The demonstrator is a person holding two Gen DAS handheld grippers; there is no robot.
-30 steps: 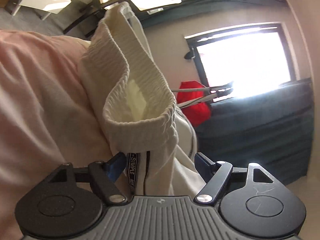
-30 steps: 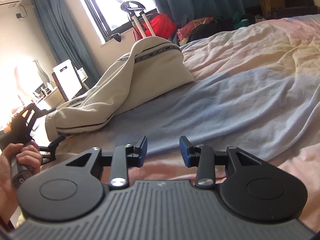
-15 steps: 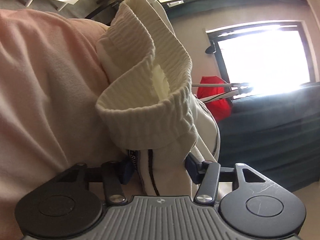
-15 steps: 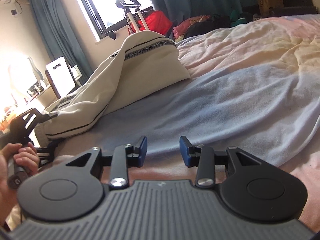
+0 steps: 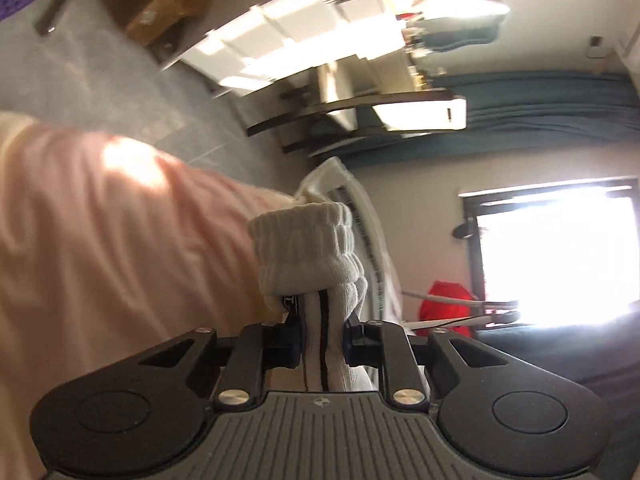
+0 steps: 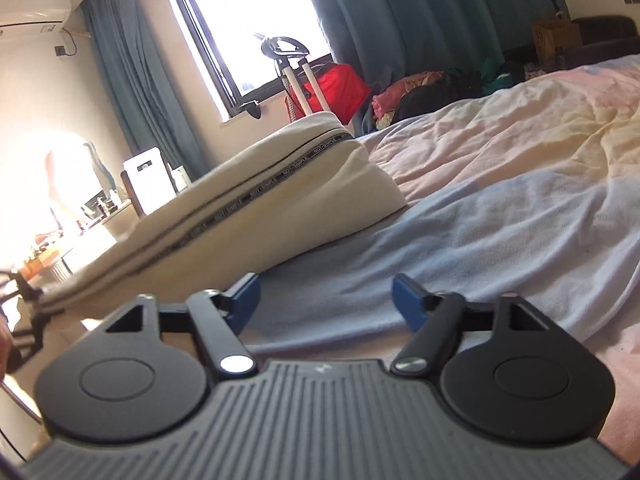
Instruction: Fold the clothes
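Left hand-held gripper (image 5: pixel 322 340) clamps the cream trousers (image 6: pixel 256 196) by the cuff.
Right hand-held gripper (image 6: pixel 326 300) gapes wide over open bed (image 6: pixel 500 208); trousers' far end hidden.

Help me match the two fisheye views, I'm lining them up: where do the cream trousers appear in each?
Left wrist: the trousers sit at centre, ribbed cuff bunched just beyond the left hand-held gripper, which is shut on them.
Right wrist: the trousers lie stretched from the left edge to upper centre on the bed, beyond the open right hand-held gripper.
Shared landmark: the red bag below the window.
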